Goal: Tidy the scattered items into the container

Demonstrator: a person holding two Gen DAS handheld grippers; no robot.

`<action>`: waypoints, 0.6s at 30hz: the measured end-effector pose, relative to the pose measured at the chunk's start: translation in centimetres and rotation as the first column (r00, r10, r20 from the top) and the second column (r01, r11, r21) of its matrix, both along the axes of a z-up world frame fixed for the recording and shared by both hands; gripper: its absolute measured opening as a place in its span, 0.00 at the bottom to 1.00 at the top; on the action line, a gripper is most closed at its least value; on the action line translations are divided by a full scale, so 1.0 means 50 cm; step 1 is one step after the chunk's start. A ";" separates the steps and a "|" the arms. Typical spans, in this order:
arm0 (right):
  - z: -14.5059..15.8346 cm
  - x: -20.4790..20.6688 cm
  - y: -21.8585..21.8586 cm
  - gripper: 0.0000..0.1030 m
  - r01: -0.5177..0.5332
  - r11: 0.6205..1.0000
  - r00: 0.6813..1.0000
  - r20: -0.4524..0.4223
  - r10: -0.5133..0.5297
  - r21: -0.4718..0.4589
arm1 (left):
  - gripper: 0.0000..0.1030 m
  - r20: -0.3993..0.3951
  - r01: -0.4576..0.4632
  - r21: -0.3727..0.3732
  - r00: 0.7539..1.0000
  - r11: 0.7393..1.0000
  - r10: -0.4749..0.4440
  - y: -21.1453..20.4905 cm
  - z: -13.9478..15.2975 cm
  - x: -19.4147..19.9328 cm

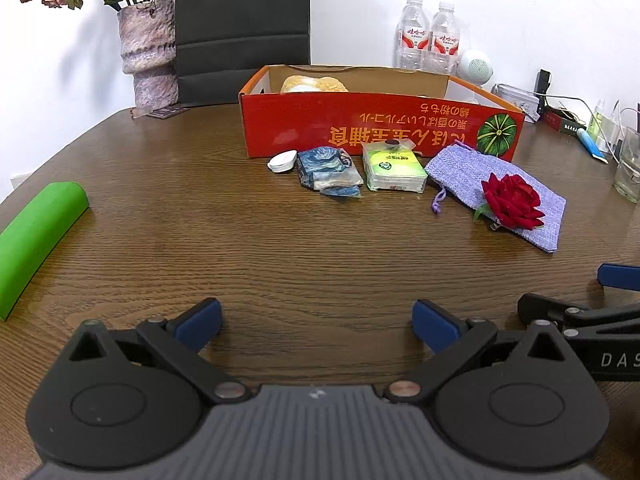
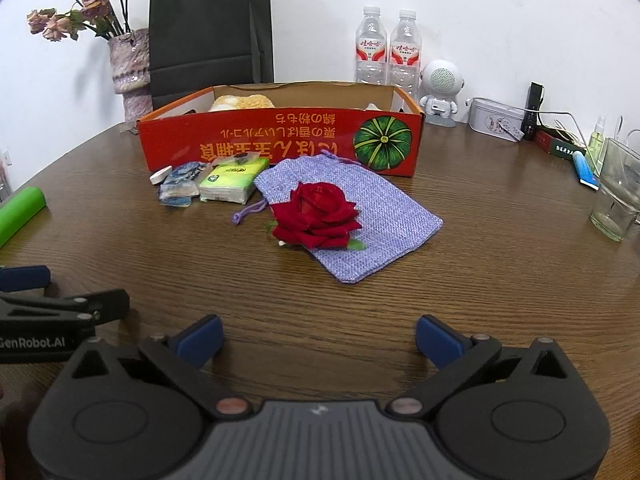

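Note:
A red cardboard box (image 1: 360,128) (image 2: 256,140) stands open at the back of the wooden table, with a yellow plush item (image 1: 314,85) inside. In front of it lie a small white case (image 1: 282,161), a blue patterned packet (image 1: 330,174), a green tissue pack (image 1: 394,170), and a lilac woven pouch (image 1: 460,172) (image 2: 384,216) with a red fabric rose (image 1: 512,200) (image 2: 318,216) on it. My left gripper (image 1: 318,322) is open and empty, near the table's front. My right gripper (image 2: 320,340) is open and empty, in front of the rose.
A green roll (image 1: 36,232) lies at the left. A vase of dried flowers (image 1: 150,52), a black paper bag (image 1: 242,32), two water bottles (image 1: 428,36) and a white speaker (image 2: 440,88) stand behind the box. A glass (image 2: 618,200) and small items crowd the right edge.

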State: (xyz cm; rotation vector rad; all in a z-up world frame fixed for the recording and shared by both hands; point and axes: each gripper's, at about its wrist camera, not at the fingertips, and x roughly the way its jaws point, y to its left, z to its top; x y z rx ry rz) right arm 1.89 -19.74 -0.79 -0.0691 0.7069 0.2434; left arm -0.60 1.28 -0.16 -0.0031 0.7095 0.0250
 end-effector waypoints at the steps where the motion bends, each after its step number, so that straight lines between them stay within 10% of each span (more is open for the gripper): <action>1: 0.001 0.000 -0.001 1.00 0.000 1.000 1.000 0.001 0.000 0.001 | 1.00 0.001 0.011 -0.009 1.000 1.000 -0.011 0.003 0.003 0.002; 5: 0.058 -0.001 -0.005 0.54 -0.073 0.996 0.993 0.099 0.067 0.056 | 1.00 0.093 0.155 -0.157 0.986 0.975 -0.141 0.048 0.077 0.040; 9: 0.141 0.080 0.021 0.55 -0.128 0.986 0.973 0.206 0.104 0.109 | 0.93 0.107 0.178 -0.055 0.979 0.982 -0.172 0.055 0.109 0.167; 12: 0.145 0.183 0.057 0.55 -0.151 0.974 0.983 0.126 0.130 0.170 | 0.62 0.008 0.110 -0.096 0.994 0.989 -0.110 0.061 0.071 0.253; 18: 0.105 0.294 0.135 0.50 -0.146 0.981 0.989 0.031 0.143 0.124 | 0.65 -0.056 0.125 -0.215 0.989 0.969 -0.139 0.072 0.028 0.290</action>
